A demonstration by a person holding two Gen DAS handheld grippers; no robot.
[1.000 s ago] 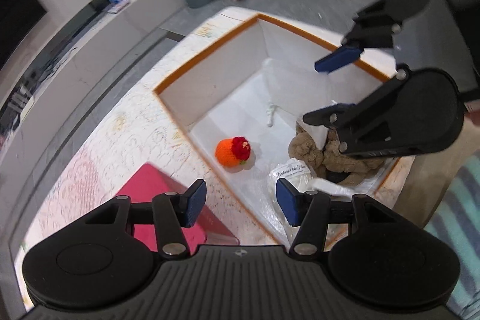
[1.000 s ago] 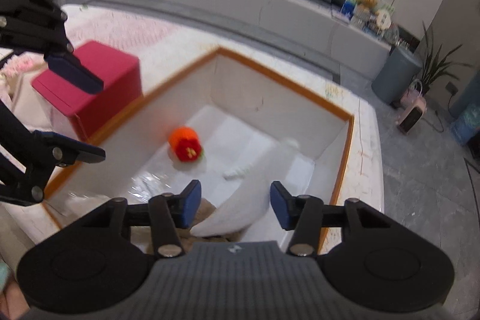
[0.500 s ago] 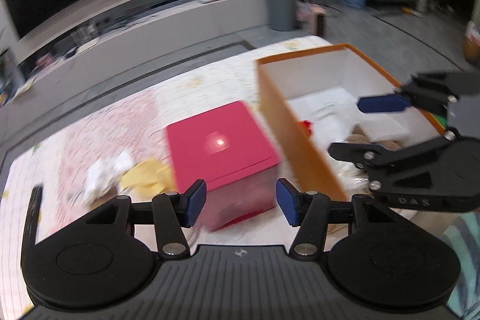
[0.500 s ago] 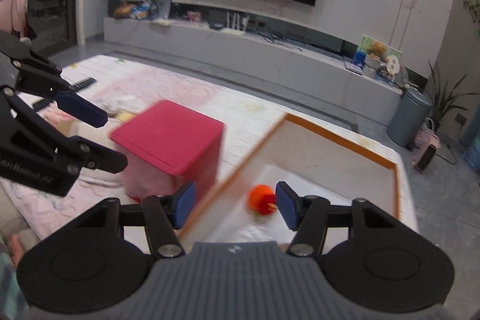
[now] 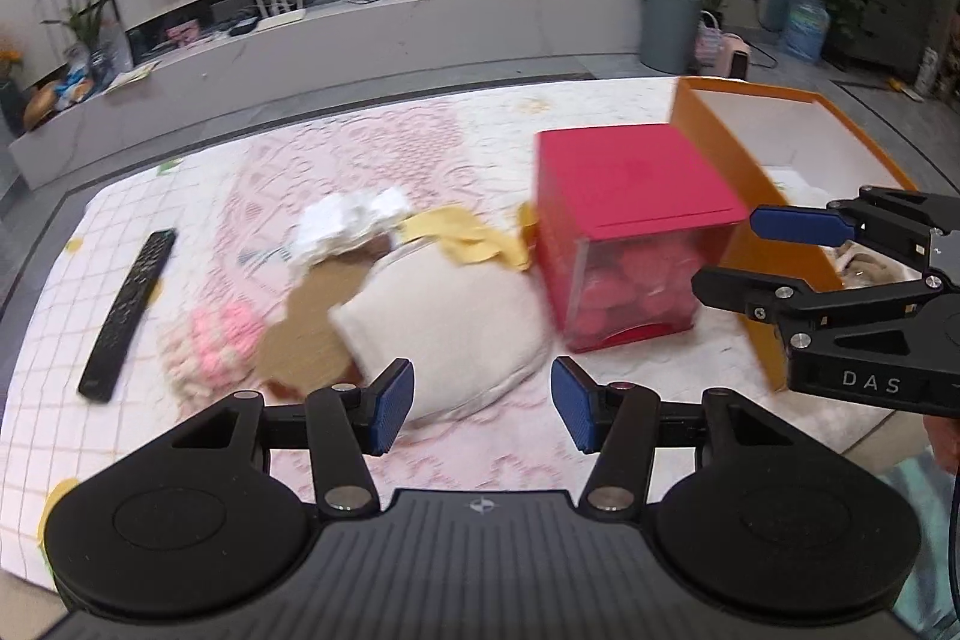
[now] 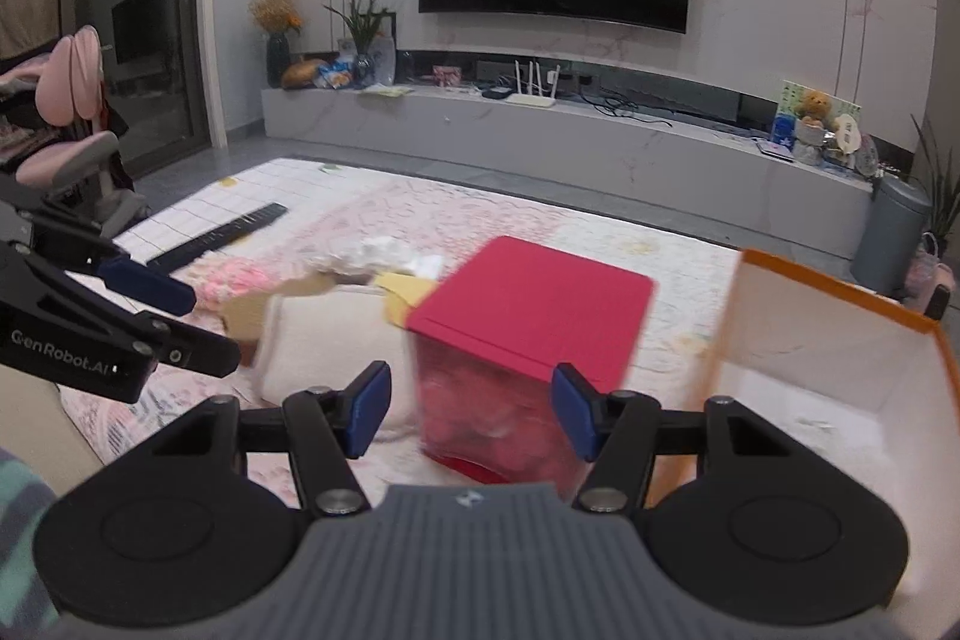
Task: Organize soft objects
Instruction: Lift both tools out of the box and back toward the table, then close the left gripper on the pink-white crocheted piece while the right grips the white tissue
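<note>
A pile of soft things lies on the patterned cloth: a cream cushion-like piece [image 5: 444, 316], a brown piece [image 5: 312, 334], a pink and cream knit [image 5: 210, 346], a yellow cloth [image 5: 468, 232] and a white crumpled piece [image 5: 348, 220]. My left gripper [image 5: 483, 403] is open and empty, just in front of the cream piece. My right gripper [image 6: 468, 409] is open and empty, in front of the red box [image 6: 534, 316]. The orange-rimmed white box [image 5: 780, 148] stands at the right; the cream piece also shows in the right wrist view [image 6: 324, 340].
A red-lidded box [image 5: 630, 202] with clear sides stands between the pile and the orange box [image 6: 840, 340]. A black remote [image 5: 129, 304] lies at the left. A low TV bench [image 6: 570, 130] and a grey bin [image 5: 669, 22] stand beyond the table.
Both grippers have swung left, away from over the orange box, and now face the red box and the pile of soft things. Both stay open and empty.
</note>
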